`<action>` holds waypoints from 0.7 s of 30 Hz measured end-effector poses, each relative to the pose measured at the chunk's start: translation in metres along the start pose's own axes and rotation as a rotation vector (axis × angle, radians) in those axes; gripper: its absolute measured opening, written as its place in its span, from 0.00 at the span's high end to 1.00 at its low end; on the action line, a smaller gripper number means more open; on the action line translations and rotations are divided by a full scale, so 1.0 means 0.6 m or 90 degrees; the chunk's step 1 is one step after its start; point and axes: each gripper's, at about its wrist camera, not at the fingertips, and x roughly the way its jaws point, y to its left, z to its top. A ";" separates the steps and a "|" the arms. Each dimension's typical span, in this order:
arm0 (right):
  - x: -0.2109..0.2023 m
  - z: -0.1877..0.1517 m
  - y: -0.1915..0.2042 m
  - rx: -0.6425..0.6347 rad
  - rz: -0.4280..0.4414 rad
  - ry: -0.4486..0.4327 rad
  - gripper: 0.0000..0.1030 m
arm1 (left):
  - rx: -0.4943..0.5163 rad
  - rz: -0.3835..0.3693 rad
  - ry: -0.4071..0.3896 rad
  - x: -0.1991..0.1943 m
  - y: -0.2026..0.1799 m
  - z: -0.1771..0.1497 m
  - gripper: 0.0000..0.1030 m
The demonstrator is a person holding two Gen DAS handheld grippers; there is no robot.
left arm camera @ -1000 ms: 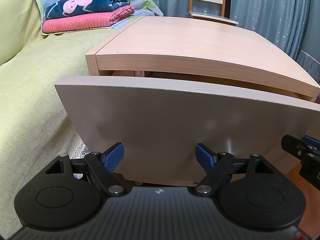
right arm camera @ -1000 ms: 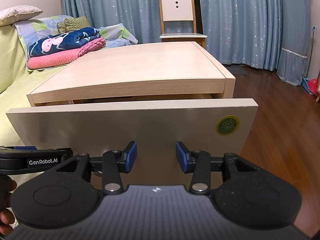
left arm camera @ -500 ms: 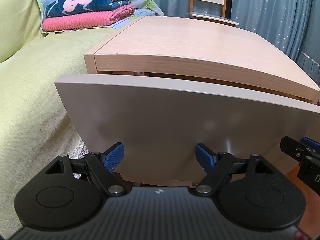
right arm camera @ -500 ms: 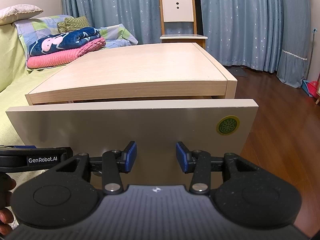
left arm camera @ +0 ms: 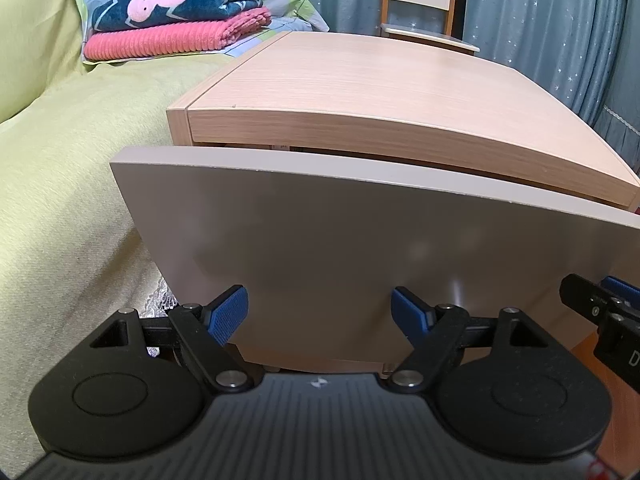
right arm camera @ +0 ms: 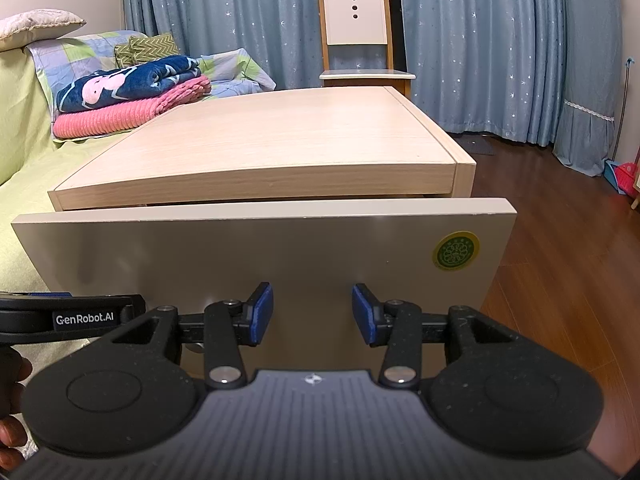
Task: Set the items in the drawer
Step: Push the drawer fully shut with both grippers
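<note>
Right now the left claw (left arm camera: 319, 312) and right claw (right arm camera: 313, 312) both sit with fingers spread apart, empty, close against the grey drawer front (right arm camera: 256, 248). That drawer stands slightly pulled out beneath the wooden nightstand (right arm camera: 280, 148), beside the bed (left arm camera: 60, 184).

Evenly lit indoors, soft glare on drawer front (left arm camera: 360, 248), heavy fisheye bending at edges, corners vignetted, mostly sharp.
</note>
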 end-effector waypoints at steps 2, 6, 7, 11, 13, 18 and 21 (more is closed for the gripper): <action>0.001 0.001 0.000 0.000 0.000 0.000 0.61 | -0.001 0.000 0.000 0.001 0.000 0.000 0.23; 0.003 0.002 -0.001 -0.002 -0.001 -0.001 0.61 | -0.003 0.000 0.000 0.004 0.000 0.001 0.23; 0.004 0.002 -0.001 -0.003 -0.001 -0.001 0.61 | -0.003 0.000 0.000 0.004 0.000 0.002 0.23; 0.007 0.003 -0.002 -0.005 -0.002 -0.002 0.61 | -0.004 -0.001 0.000 0.006 0.001 0.004 0.23; 0.008 0.003 -0.003 -0.006 -0.003 -0.003 0.61 | -0.005 -0.001 0.000 0.007 0.001 0.005 0.23; 0.012 0.004 -0.004 -0.008 -0.004 -0.004 0.60 | -0.007 -0.002 0.001 0.010 0.001 0.006 0.23; 0.014 0.005 -0.005 -0.010 -0.005 -0.004 0.60 | -0.008 -0.005 0.001 0.012 0.001 0.008 0.23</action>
